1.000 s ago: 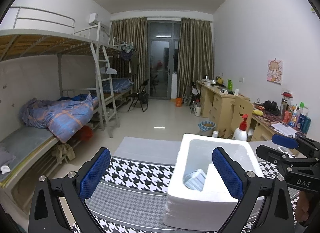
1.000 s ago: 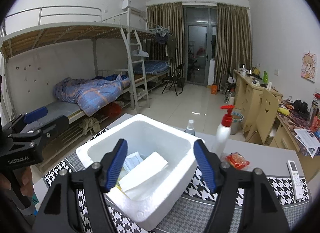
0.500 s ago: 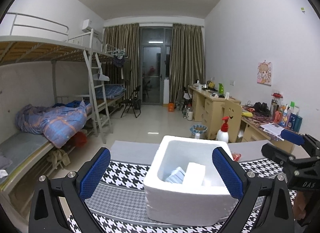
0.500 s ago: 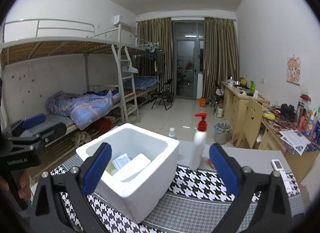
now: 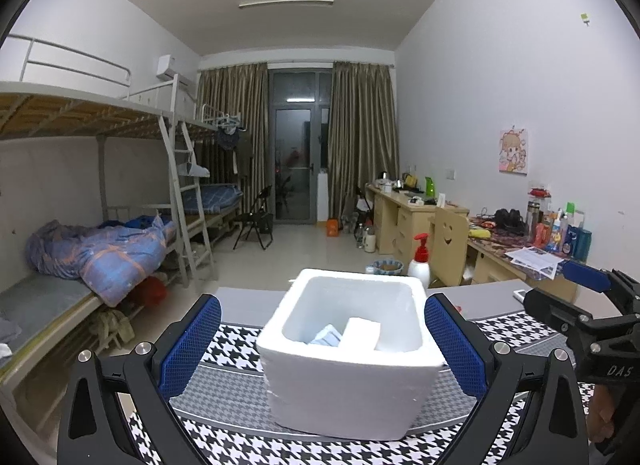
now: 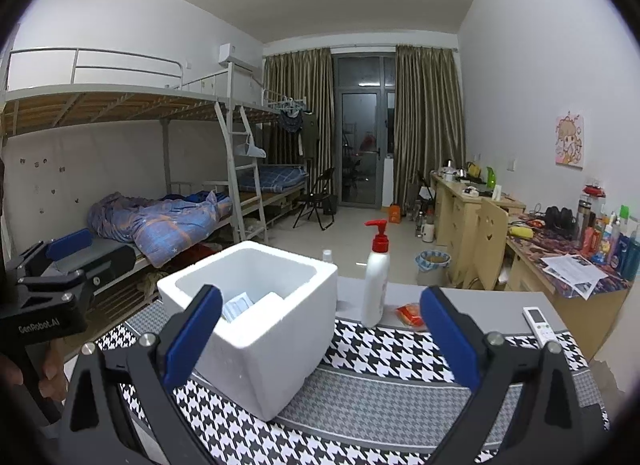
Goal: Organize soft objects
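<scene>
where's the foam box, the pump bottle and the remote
foam box [image 6: 280,341]: right wrist view, on its front wall
pump bottle [image 6: 375,285]: right wrist view, on its white body
remote [image 6: 538,320]: right wrist view, on its face

Foam box sits on patterned cloth on table. Inside box: tissue pack left of folded cloth, touching. Pump bottle right of box; snack packet then remote farther right.

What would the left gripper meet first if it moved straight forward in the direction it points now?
Probably the white foam box. It sits between the open fingers of the left gripper, directly ahead on the checked cloth. Depth is unclear, so it may pass above the rim.
</scene>
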